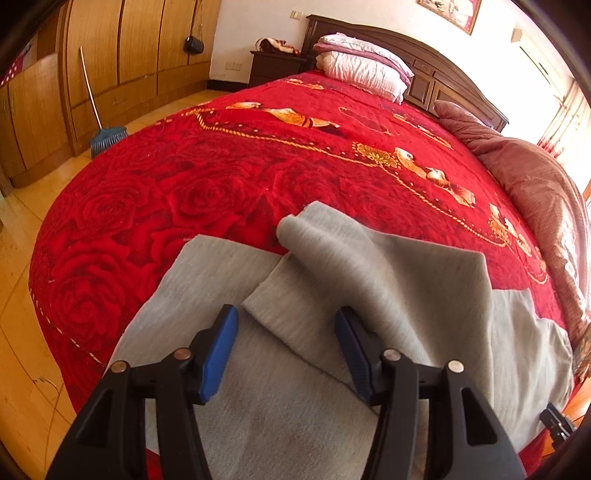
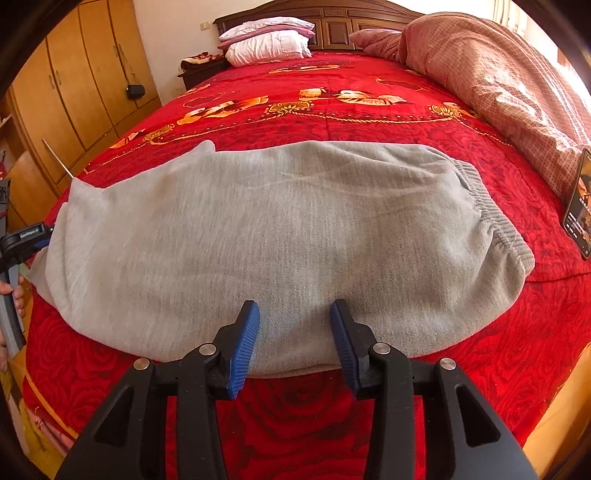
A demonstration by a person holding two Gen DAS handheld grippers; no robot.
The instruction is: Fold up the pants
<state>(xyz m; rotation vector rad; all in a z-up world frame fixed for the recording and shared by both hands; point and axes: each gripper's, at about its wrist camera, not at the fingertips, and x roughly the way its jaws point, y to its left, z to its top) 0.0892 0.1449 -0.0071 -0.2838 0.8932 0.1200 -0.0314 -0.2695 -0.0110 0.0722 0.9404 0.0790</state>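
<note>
Grey sweatpants (image 2: 280, 236) lie across the near end of a bed with a red rose blanket (image 2: 332, 122), the ribbed waistband (image 2: 495, 221) to the right. In the left wrist view the pants (image 1: 280, 369) have a leg end folded over, its corner (image 1: 295, 229) curled up. My left gripper (image 1: 286, 314) is open, hovering just above the leg fabric, holding nothing. My right gripper (image 2: 294, 308) is open above the pants' near edge, holding nothing. The left gripper also shows in the right wrist view (image 2: 26, 236), at the left end of the pants.
Stacked pillows (image 2: 269, 40) and the dark headboard (image 2: 332, 22) are at the far end. A pink quilt (image 2: 498, 77) lies along the bed's right side, with a phone (image 2: 580, 206) propped by it. Wooden wardrobes (image 1: 110, 55) and a broom (image 1: 107, 136) stand left.
</note>
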